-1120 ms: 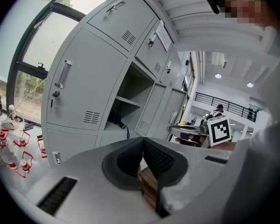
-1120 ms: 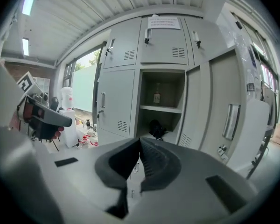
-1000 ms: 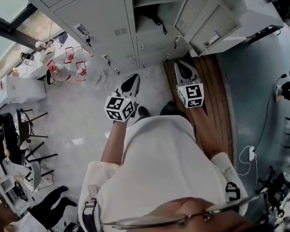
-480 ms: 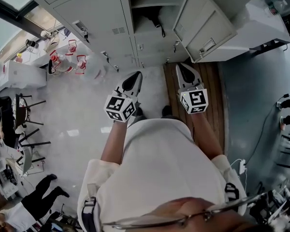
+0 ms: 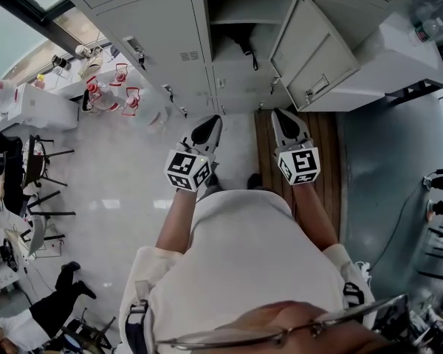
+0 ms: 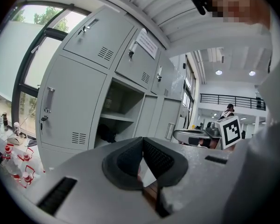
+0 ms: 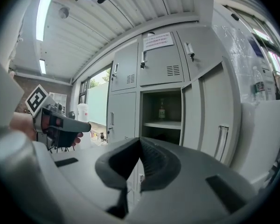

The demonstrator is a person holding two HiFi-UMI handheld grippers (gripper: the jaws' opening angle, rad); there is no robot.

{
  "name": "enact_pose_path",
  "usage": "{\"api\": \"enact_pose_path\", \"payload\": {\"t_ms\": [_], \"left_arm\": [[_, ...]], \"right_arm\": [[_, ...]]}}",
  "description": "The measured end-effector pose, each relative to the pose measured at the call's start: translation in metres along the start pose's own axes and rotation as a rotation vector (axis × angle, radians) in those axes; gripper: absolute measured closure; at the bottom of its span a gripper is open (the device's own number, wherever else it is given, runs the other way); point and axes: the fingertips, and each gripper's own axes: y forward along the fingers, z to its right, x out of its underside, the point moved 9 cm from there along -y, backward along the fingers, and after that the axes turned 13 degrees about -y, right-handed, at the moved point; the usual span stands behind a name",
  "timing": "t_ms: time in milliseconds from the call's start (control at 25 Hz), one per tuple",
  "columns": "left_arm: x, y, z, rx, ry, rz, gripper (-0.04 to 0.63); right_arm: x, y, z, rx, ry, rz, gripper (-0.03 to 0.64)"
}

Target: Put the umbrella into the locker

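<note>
Grey locker (image 5: 240, 7) open, dark umbrella (image 5: 236, 41) inside

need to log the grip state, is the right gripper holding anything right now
No, the right gripper has its jaws pressed together with nothing between them, pointing toward the open locker.

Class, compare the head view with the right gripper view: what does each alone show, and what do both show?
Only the head view: the person's white top and the wooden floor strip. Only the right gripper view: a bottle on the open locker's shelf and a notice posted above it. Both: the open locker, its swung-out door, and the left gripper.
</note>
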Motion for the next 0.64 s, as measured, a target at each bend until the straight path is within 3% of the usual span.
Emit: {"api": "enact_pose_path", "payload": {"t_ms": [640], "left_arm": [[-0.0044,-0.0007,-0.0042,-0.035,0.003,-0.008,0.591]], "right_arm": [[-0.0006,0.0085,0.0017,-0.050,0.003,0.013,0.611]]}}
